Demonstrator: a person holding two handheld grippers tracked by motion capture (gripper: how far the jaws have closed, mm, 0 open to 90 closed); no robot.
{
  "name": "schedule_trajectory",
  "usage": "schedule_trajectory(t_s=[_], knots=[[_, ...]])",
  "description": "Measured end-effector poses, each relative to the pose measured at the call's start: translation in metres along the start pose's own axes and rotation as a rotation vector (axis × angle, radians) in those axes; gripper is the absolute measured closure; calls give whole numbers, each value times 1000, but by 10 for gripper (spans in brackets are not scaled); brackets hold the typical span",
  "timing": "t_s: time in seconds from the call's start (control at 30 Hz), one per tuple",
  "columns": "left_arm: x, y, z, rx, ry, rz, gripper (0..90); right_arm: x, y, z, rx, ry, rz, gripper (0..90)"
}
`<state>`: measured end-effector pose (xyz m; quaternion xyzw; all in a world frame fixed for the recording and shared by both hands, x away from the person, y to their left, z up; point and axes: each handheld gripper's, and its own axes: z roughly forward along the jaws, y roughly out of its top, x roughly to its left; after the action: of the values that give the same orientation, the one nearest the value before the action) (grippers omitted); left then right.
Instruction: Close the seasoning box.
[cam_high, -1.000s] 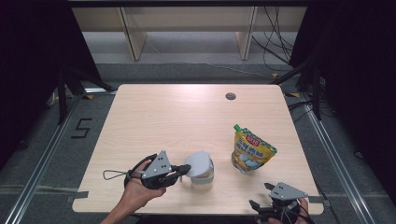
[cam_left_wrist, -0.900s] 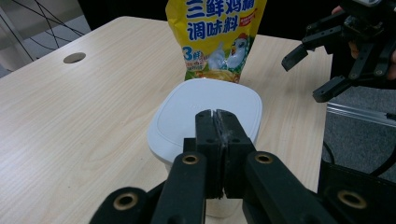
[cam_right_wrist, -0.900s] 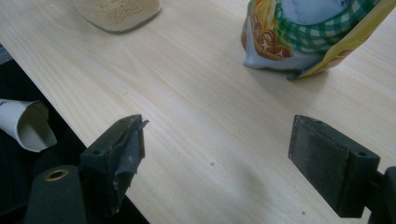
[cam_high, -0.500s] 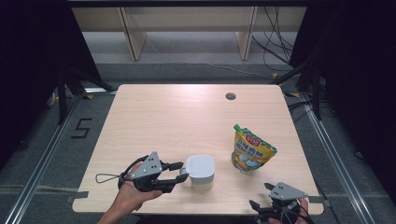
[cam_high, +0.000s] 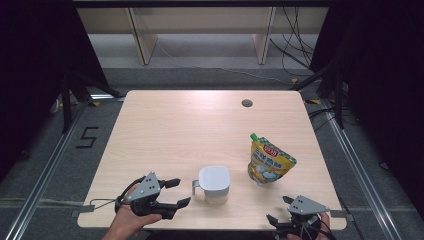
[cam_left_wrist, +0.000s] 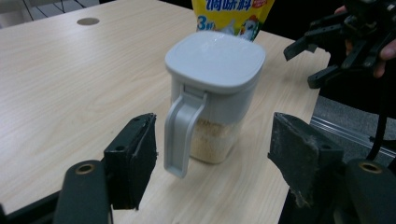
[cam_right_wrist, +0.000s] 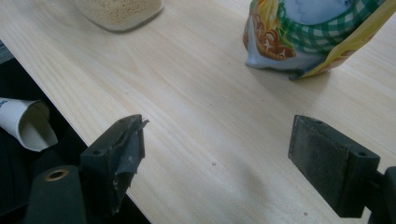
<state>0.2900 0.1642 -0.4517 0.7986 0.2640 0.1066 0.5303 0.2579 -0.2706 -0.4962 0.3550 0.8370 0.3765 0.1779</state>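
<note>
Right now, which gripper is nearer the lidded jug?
Left. The left gripper sits open just off the lidded jug's handle side; the right gripper waits farther away at the table's near edge.

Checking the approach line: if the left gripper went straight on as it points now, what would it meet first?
Probably the container's handle: it stands between the left gripper's open jaws, just ahead, not yet touched.

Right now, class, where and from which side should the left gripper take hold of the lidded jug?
Probably by its handle. The jug stands upright, lid on, granules inside, and the handle sticks out toward the left gripper, which is open and level with it after just opening. Come in from the jug's left in the high view, one pad on each flat side of the handle, below the lid.
</note>
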Motion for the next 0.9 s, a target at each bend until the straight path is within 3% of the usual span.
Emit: schedule_trajectory(t_s=[0.03,0.1,0.13,0.2,0.23,0.4,0.43,0.47,0.5,0.63,0.73,0.8,0.87,0.9], knots=[[2,-2,-1,0,-4,20,304,0,0,0,-1,0,0,195],[2,-6,-2,2,9,-10,294,-1,0,1,0,0,-4,195],[4,-7,-3,6,8,7,289,-1,0,0,-5,-15,-10,195],[4,-9,-5,25,29,0,285,0,0,1,6,-2,2,195],[2,-9,-4,7,19,-21,281,0,0,1,5,-3,-6,195],[1,-14,-3,26,17,22,273,0,0,1,5,-4,2,195],[-1,-15,-3,35,27,8,272,0,0,1,4,-2,-7,194],[0,-17,-3,34,13,19,272,0,0,1,6,-3,0,194],[-3,-19,-2,41,18,-5,271,0,0,1,5,-1,-6,194],[-5,-27,0,72,13,11,267,1,0,1,2,3,-7,193],[-6,-33,1,84,14,-16,264,0,0,2,5,0,-8,193],[-5,-36,0,114,20,12,263,0,0,2,6,1,-8,193],[-7,-39,0,107,23,-9,263,-1,0,2,6,1,-9,193],[-7,-39,-1,118,21,1,263,-1,0,2,6,1,-9,193]])
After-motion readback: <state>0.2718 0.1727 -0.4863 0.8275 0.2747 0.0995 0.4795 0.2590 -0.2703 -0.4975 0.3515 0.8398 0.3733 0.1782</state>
